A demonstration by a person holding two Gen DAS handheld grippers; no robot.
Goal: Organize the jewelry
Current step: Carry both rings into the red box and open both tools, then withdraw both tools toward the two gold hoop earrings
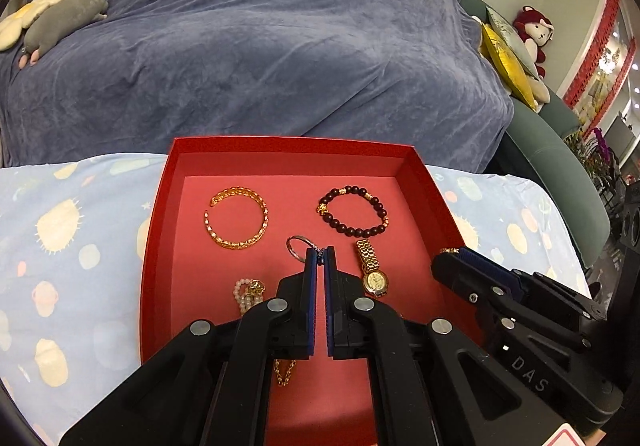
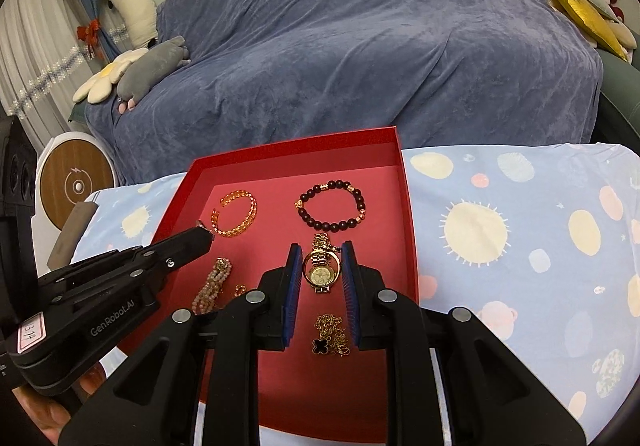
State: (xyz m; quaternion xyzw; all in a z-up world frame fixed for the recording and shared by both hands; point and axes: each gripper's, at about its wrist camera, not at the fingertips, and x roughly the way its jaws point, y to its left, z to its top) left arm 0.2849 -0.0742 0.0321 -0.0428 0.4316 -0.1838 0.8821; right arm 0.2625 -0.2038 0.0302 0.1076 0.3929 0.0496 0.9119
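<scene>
An open red box (image 1: 157,246) lies on the light blue patterned cloth. Inside it are a gold open bangle (image 1: 236,222), a dark bead bracelet (image 1: 354,212), a gold watch (image 1: 374,274), a pearl bracelet (image 1: 248,294) and a gold chain (image 1: 284,370). My left gripper (image 1: 320,252) hangs over the box middle, shut on a short chain carrying a silver ring (image 1: 297,246). My right gripper (image 2: 321,248) hovers over the watch (image 2: 320,276), its pads closed on a thin gold hoop (image 2: 322,266). A black clover necklace (image 2: 330,338) lies below it.
Behind the box stands a sofa under a grey-blue blanket (image 1: 260,46), with plush toys (image 2: 152,62) at its left and cushions (image 1: 508,58) at its right. A round white and wood device (image 2: 76,186) stands beside the table's left end. Patterned cloth (image 2: 520,246) spreads right of the box.
</scene>
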